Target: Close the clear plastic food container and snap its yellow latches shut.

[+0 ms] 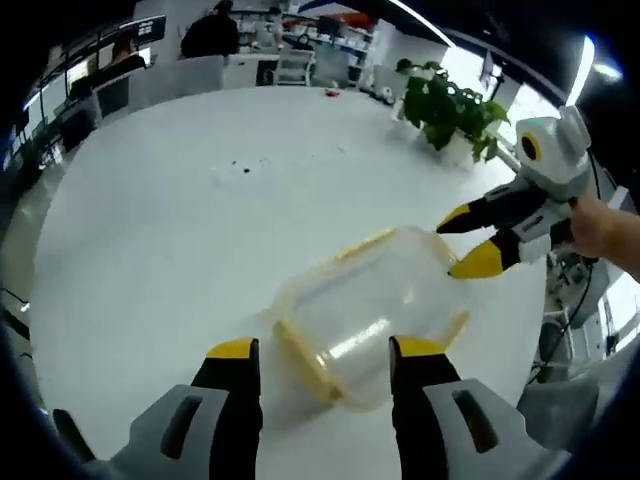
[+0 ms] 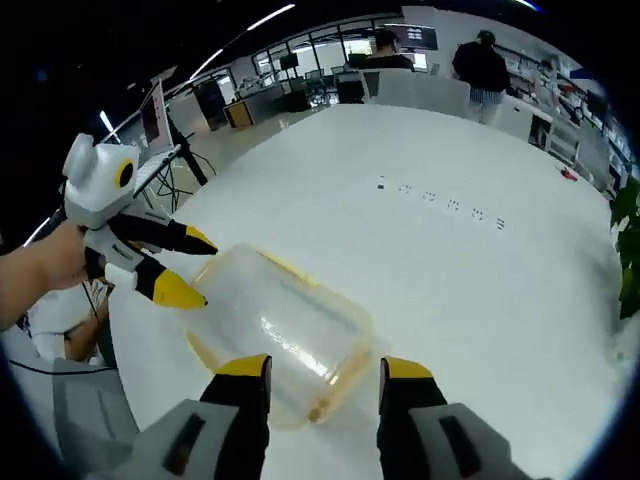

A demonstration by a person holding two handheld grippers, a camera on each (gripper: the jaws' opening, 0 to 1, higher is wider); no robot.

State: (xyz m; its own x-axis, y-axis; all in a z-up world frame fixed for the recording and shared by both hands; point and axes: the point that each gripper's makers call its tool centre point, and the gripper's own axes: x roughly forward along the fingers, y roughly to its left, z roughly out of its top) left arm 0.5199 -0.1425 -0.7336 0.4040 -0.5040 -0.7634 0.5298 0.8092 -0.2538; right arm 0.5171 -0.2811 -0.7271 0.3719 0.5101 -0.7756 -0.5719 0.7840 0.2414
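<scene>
Visibly empty, the clear container (image 1: pixel 375 310) lies between both tools (image 1: pixel 325 350) (image 2: pixel 322 368), each spread apart.

Your left gripper (image 1: pixel 323 362): jaw bases running off left gripper view's bottom edge; its near jaw tip covering part of container (image 1: pixel 370 315) rim. Latches too blurred through clear plastic; you cannot tell whether any is snapped. Your right gripper (image 2: pixel 325 378): jaw tips overlapping container's near end in right gripper view. Hand (image 1: pixel 605 230) being cut by frame edge. Plant (image 1: pixel 455 110) pot hiding behind leaves.
</scene>
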